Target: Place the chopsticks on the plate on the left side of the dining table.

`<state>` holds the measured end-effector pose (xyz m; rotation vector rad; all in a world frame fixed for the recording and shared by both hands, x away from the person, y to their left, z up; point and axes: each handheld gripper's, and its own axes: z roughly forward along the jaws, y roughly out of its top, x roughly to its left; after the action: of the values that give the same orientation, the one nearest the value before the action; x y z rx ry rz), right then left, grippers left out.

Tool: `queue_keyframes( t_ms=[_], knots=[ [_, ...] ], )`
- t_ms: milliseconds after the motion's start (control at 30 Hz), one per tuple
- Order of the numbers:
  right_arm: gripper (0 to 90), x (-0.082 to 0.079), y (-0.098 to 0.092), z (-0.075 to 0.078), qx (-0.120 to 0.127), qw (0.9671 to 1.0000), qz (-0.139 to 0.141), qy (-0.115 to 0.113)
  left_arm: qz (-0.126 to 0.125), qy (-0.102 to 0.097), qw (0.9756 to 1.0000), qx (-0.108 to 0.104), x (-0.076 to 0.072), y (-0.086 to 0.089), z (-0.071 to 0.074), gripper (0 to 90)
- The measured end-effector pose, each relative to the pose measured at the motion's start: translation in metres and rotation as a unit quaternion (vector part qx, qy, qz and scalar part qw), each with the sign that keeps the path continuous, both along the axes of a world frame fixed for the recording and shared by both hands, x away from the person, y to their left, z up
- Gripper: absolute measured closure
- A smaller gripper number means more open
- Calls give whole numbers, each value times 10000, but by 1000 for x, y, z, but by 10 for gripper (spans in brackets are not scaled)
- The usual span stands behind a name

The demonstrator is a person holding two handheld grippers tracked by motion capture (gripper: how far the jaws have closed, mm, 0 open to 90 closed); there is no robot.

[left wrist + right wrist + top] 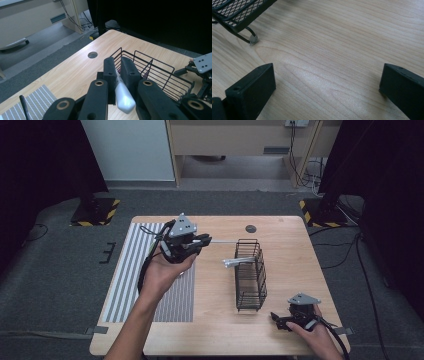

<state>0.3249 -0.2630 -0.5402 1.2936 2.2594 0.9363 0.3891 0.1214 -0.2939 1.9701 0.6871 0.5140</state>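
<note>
Left gripper (202, 241) clamps a slim silver utensil (123, 96), long axis pointing right toward the black wire basket (250, 275); right gripper (280, 321) gapes empty, near-right.

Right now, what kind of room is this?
Probably a lab or test room set up for recording. A wooden table stands alone on grey carpet, dark curtains hang at both sides, and weighted stand bases with yellow-black hazard tape sit behind it.
</note>
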Motion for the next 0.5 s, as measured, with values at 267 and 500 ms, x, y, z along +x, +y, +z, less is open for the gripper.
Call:
queue_keyframes(
  t_ms=[267, 500],
  knots=[
    [3, 0, 0, 0, -1, 10000, -2, -1, 128, 22, 9999, 42, 7, 9, -4, 827],
    [3, 0, 0, 0, 2, 10000, -18, -2, 257, 69, 9996, 57, 15, 18, -9, 827]
  ],
)
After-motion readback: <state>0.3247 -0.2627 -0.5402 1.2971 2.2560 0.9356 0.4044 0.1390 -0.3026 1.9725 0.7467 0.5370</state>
